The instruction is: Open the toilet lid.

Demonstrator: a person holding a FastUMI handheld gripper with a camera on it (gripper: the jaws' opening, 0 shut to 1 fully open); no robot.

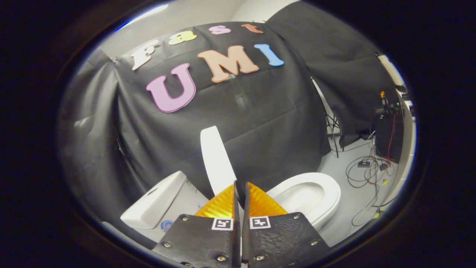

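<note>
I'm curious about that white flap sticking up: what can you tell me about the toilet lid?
The toilet lid is a smooth, glossy white flap, plastic by its look, seen nearly edge-on. It stands raised, rising just ahead of the tongs, whose fingers are closed around its lower edge. The open seat lies beside it.

Raised lid (215,158) between tank (154,203) and seat (319,193)
</note>
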